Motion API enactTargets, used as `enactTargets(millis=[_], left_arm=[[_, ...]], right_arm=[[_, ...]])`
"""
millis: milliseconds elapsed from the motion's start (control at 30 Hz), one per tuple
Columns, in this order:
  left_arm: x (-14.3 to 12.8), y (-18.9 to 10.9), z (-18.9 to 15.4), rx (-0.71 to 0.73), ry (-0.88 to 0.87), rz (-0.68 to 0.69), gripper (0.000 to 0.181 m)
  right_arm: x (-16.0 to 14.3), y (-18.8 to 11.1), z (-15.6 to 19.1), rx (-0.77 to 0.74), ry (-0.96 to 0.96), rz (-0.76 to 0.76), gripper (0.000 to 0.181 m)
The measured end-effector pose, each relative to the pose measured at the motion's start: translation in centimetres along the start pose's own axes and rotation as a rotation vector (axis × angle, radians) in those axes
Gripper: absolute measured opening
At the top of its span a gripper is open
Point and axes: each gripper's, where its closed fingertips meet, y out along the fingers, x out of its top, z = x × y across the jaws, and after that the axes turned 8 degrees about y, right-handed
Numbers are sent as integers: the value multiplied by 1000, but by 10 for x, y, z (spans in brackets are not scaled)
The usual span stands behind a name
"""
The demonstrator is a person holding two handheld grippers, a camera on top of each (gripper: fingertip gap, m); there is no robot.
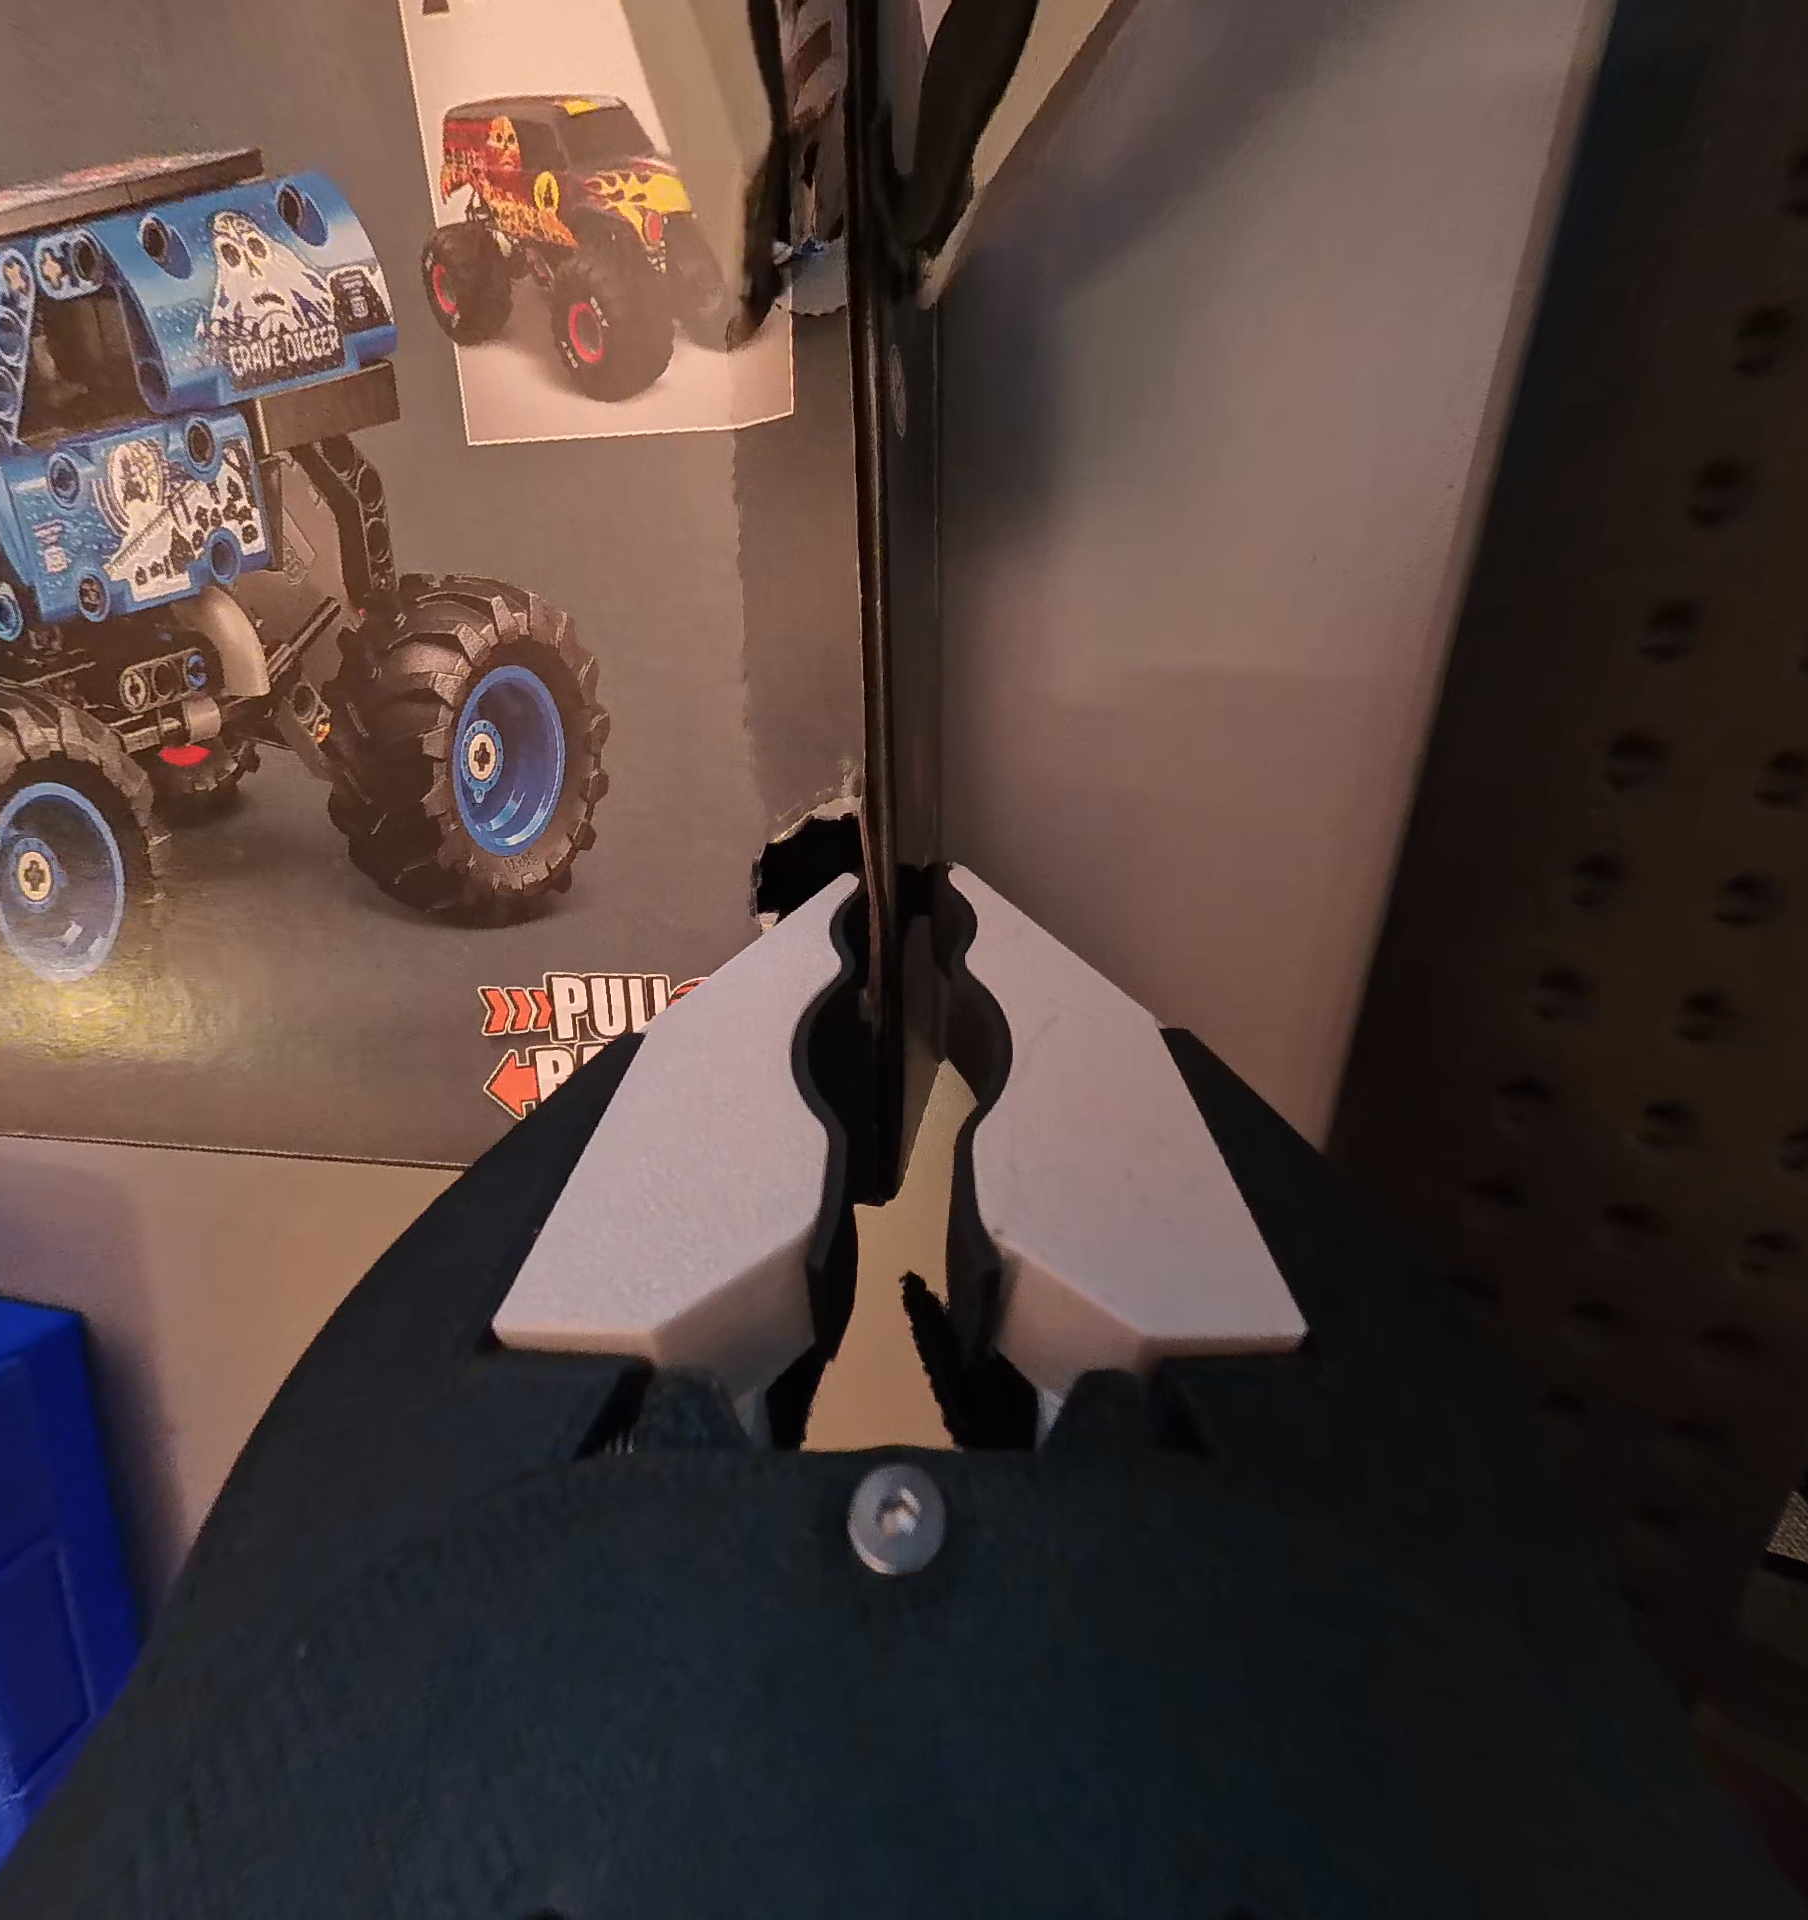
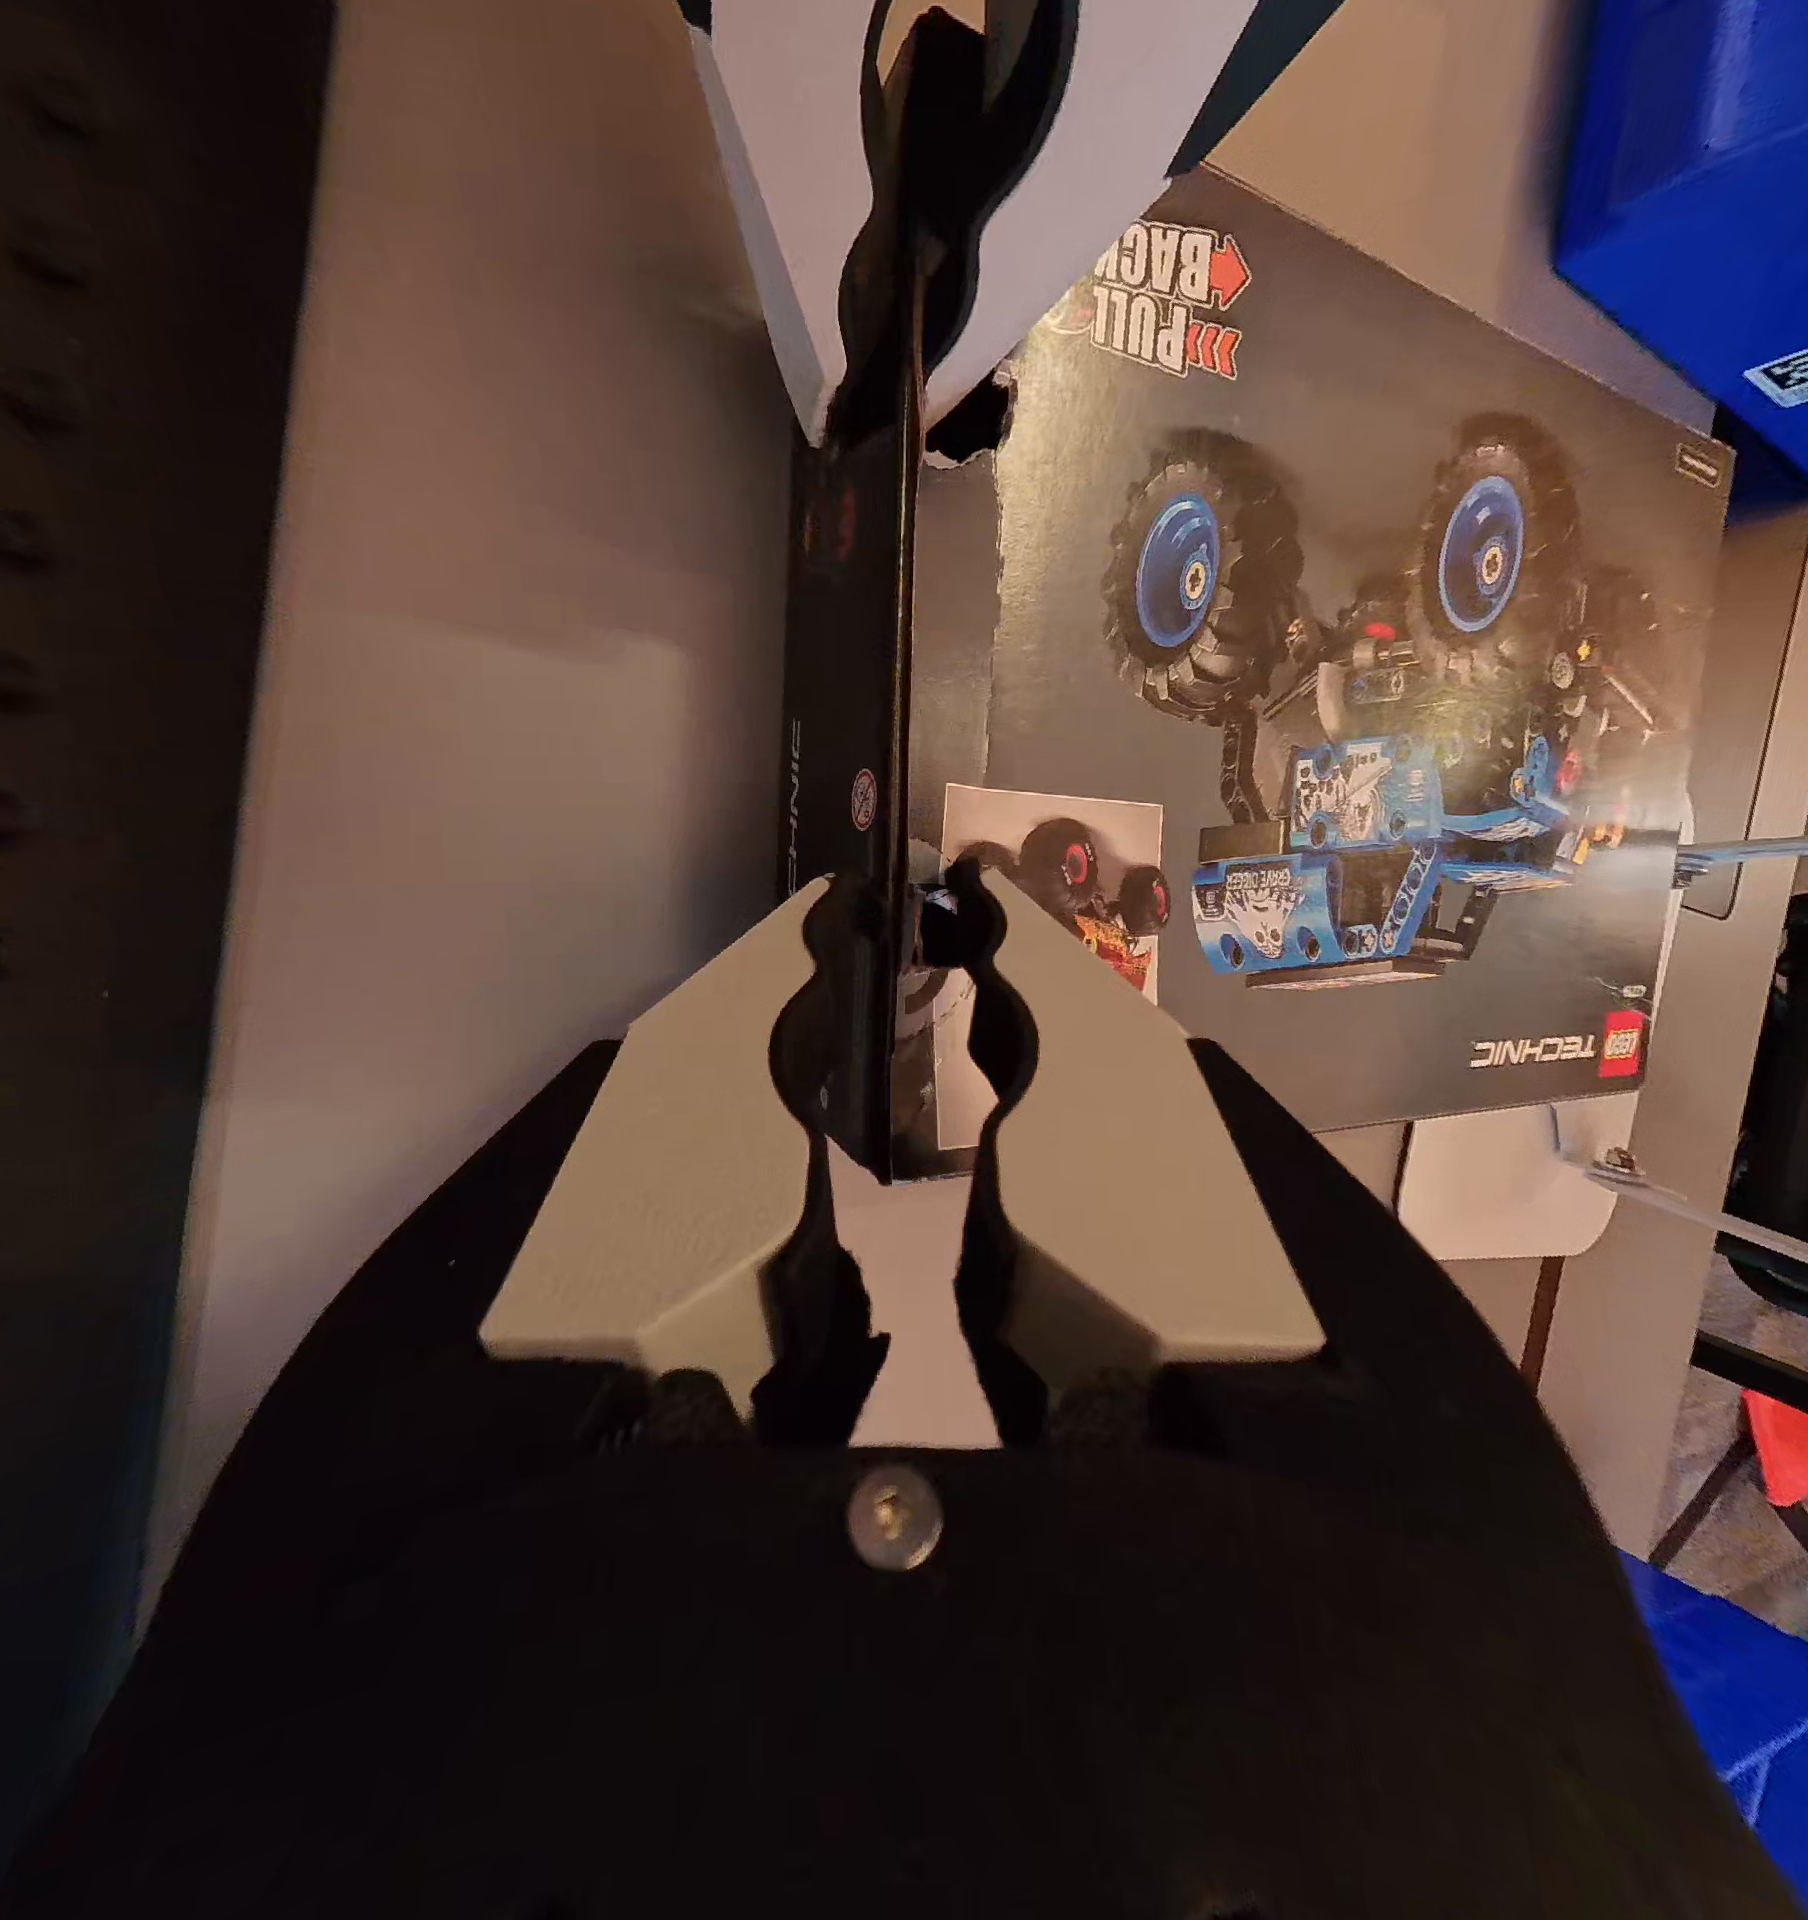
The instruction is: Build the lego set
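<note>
The Lego set box [image 1: 360, 623] lies with its printed front, a blue monster truck, facing me; it also shows in the right wrist view [image 2: 1295, 727]. Its dark end flap [image 1: 895, 623] stands edge-on, torn open at both corners. My left gripper [image 1: 900, 883] is shut on one end of the flap. My right gripper [image 2: 905, 883] is shut on the other end of the flap [image 2: 848, 623]. Each gripper shows at the top of the other's view: the right one [image 1: 869, 291] and the left one [image 2: 889, 416], fingers pointing toward each other.
A blue plastic bin [image 1: 6, 1558] stands beside the box, seen also in the right wrist view [image 2: 1710, 208]. A dark perforated panel [image 1: 1658, 831] runs along the flap side of the white table [image 1: 1191, 623]. Beyond the table edge are red [image 2: 1804, 1444] and blue [image 2: 1762, 1714] items. Across from one pair of fingers to the other is roughly 9 centimetres.
</note>
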Motion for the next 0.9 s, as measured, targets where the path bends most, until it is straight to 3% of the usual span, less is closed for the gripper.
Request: enactTargets(millis=[200,300,500,667,900], left_arm=[[0,0,-1,1,4,-2,6],[0,0,-1,4,7,-4,6],[1,0,-1,18,13,-5,7],[1,0,-1,15,8,-3,7],[1,-1,-1,20,9,-3,7]], right_arm=[[-2,-1,9,86,11,-27,6],[-2,1,9,97,21,-57,7],[-5,5,8,129,6,37,14],[-4,-18,-5,78,44,23,13],[-16,-12,0,40,21,83,14]])
